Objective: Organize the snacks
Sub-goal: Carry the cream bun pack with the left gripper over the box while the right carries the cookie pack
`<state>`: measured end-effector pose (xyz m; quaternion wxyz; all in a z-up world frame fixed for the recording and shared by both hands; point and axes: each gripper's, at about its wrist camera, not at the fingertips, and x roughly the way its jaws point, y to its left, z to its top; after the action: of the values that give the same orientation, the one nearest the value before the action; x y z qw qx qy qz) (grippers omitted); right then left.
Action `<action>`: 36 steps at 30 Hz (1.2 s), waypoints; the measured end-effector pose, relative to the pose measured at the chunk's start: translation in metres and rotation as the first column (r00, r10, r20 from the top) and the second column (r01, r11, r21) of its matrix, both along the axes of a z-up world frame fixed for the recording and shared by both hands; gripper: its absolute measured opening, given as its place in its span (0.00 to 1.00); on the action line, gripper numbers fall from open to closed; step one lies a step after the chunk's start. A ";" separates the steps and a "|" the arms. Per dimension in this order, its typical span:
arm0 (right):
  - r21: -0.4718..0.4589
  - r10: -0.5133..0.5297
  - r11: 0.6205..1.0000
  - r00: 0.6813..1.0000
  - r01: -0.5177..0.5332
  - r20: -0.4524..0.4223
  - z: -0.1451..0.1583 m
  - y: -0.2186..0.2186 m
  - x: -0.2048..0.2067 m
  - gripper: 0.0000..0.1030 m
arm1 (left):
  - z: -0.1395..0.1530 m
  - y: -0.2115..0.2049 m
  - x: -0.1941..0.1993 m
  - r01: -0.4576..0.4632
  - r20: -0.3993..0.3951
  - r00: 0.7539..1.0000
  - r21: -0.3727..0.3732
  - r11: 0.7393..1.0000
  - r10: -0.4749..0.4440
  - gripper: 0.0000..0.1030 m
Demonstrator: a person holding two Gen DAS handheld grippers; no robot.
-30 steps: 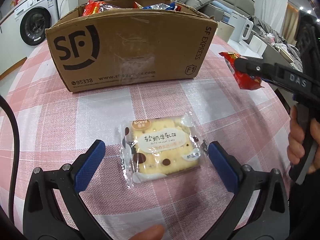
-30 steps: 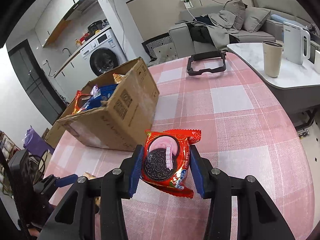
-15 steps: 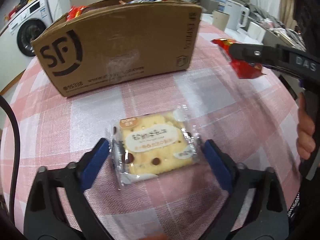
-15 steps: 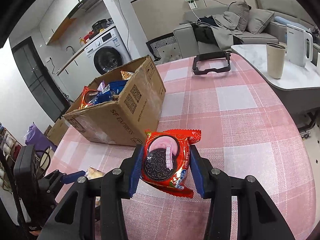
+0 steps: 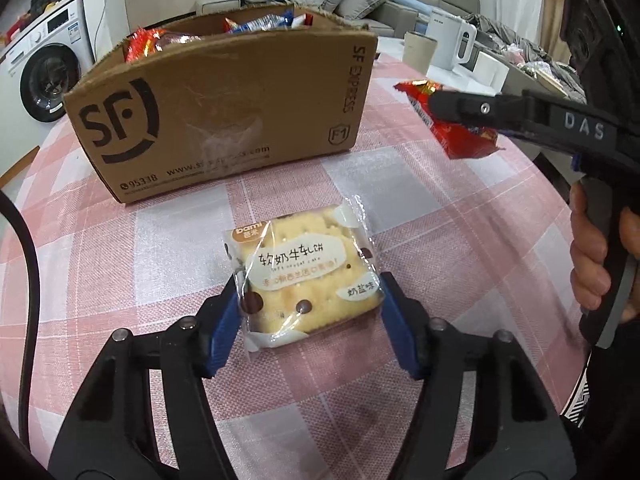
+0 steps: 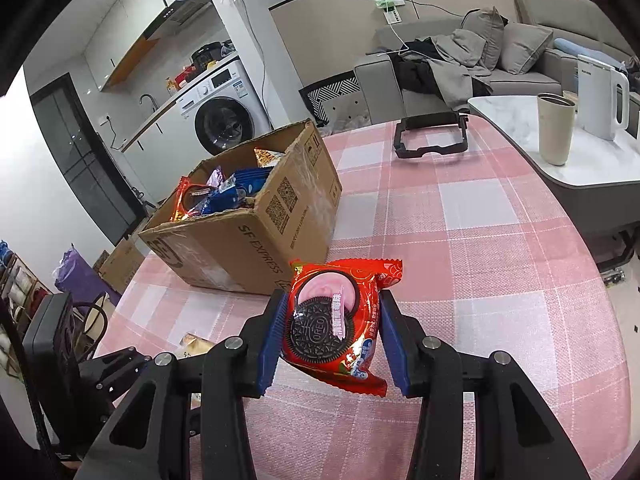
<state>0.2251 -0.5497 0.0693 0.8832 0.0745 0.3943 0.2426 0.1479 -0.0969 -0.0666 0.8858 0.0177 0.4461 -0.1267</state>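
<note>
Clamping cracker packet (image 5: 308,280), left gripper (image 5: 310,316) pads pressed to both sides, packet on pink checked worktop (image 5: 460,240) before cardboard box (image 5: 224,120). Right gripper (image 6: 330,336) shut around red Oreo pack (image 6: 336,324), held above worktop right of box.

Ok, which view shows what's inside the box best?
The right wrist view: it looks down into the open box, showing red, blue and orange packets piled inside. The left wrist view faces the box's front wall, so only a few packet tops peek over the rim.
</note>
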 end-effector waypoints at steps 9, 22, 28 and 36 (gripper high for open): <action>0.006 0.029 1.000 0.999 -0.029 0.035 0.009 0.007 -0.007 0.44 | 0.030 0.024 -0.005 -0.035 0.073 0.997 -0.041 0.999 0.037 0.60; 0.027 0.065 0.997 0.993 -0.068 0.097 0.032 0.017 -0.017 0.44 | 0.087 0.078 0.006 -0.100 0.190 0.975 -0.082 0.992 0.114 0.60; 0.021 0.081 0.996 0.990 -0.084 0.116 0.043 0.025 -0.016 0.44 | 0.108 0.097 0.010 -0.119 0.232 0.963 -0.089 0.989 0.137 0.60; 0.003 0.116 0.993 0.980 -0.118 0.161 0.063 0.046 -0.013 0.44 | 0.135 0.116 0.025 -0.136 0.285 0.945 -0.096 0.986 0.158 0.60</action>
<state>0.2122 -0.5039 0.1318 0.8958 0.0370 0.3239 0.3020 0.1732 0.0190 0.0684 0.9488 -0.0304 0.3056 -0.0731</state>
